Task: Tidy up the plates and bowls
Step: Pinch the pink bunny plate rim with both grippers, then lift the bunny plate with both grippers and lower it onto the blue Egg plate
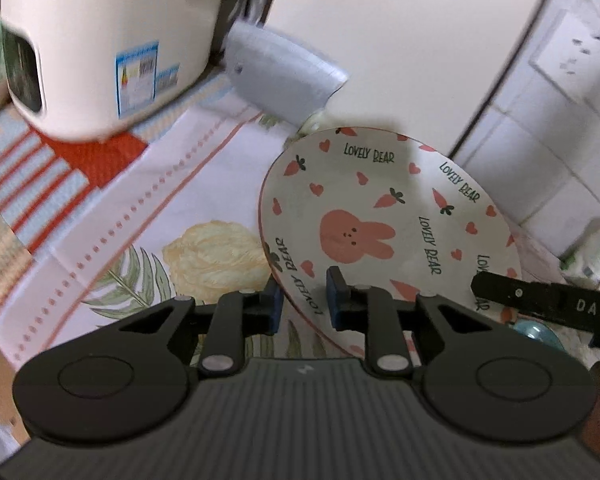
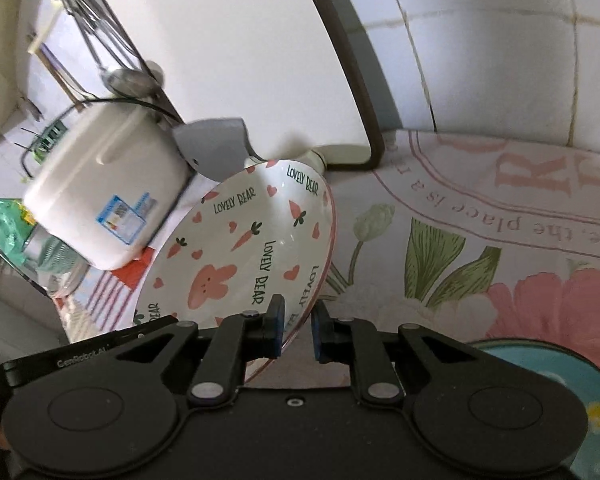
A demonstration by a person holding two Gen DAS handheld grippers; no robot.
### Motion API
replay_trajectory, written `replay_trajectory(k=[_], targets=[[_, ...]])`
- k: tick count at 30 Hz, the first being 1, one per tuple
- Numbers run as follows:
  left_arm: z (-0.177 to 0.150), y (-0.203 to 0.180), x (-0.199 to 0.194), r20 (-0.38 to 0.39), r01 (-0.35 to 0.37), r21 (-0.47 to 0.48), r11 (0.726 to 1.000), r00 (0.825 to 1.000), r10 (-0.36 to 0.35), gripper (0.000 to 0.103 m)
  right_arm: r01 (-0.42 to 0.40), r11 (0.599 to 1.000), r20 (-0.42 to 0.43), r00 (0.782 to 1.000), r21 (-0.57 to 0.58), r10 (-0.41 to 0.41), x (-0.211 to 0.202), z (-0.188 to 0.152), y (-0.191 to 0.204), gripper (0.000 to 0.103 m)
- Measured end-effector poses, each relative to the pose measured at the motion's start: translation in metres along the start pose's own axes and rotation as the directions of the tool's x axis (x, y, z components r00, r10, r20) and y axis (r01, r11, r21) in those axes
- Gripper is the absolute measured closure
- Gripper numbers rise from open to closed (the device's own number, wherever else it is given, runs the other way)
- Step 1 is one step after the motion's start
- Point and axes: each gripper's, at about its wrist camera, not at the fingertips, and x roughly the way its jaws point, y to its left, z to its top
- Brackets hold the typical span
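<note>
White tiled wall backed a counter covered in a floral cloth. Both tongs were on the same bunny plate, printed "LOVELY BEAR", which was tilted up off the cloth.

Left tongs: jaws narrowed around the plate's near rim, one blue pad under it and one over it; looked clamped on. Plate extended ahead and to the right of these tongs.

Right tongs: jaws nearly closed across the plate's near edge, rim between the pads. Plate extended ahead and to the left of these tongs.

White rice cooker stood well ahead-left of the left tongs, grey scoop-like piece just beside it. Teal dish sat close to the right of the right tongs, partly hidden by the tongs' body.
</note>
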Motion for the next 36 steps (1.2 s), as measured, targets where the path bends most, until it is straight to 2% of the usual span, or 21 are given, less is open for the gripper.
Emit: replay_trajectory(k=[3,6,11,15,20,28,36], targets=[[0.005,-0.014,-0.029,0.033,0.022,0.070,0.997,0.999,-0.025,0.083,-0.025,0.999,0.029,0.999,0.022,0.024,-0.030,-0.002,0.004,0.085],[0.009,-0.025,-0.060,0.056,0.057,0.089,0.994,0.996,-0.063,0.083,-0.047,0.999,0.083,0.996,0.028,0.044,-0.067,-0.003,0.012,0.085],[0.011,-0.047,-0.105,0.092,0.090,0.159,0.983,0.990,-0.106,0.083,-0.038,0.999,0.130,0.991,0.010,0.036,-0.121,-0.007,0.027,0.084],[0.006,-0.061,-0.123,0.084,0.123,0.177,0.976,0.987,-0.139,0.083,-0.046,0.999,0.157,0.987,0.025,0.042,-0.154,-0.015,0.025,0.083],[-0.011,-0.082,-0.141,0.083,0.140,0.214,0.967,0.983,-0.161,0.083,0.001,1.000,0.171,0.985,-0.017,0.002,-0.185,-0.031,0.026,0.083],[-0.045,-0.110,-0.146,0.032,0.198,0.232,0.952,0.977,-0.211,0.083,0.041,0.999,0.185,0.982,0.016,-0.044,-0.221,-0.059,0.003,0.082],[-0.087,-0.123,-0.118,-0.054,0.221,0.249,0.943,0.975,-0.214,0.083,0.062,0.995,0.160,0.984,0.081,-0.074,-0.226,-0.093,-0.033,0.082]])
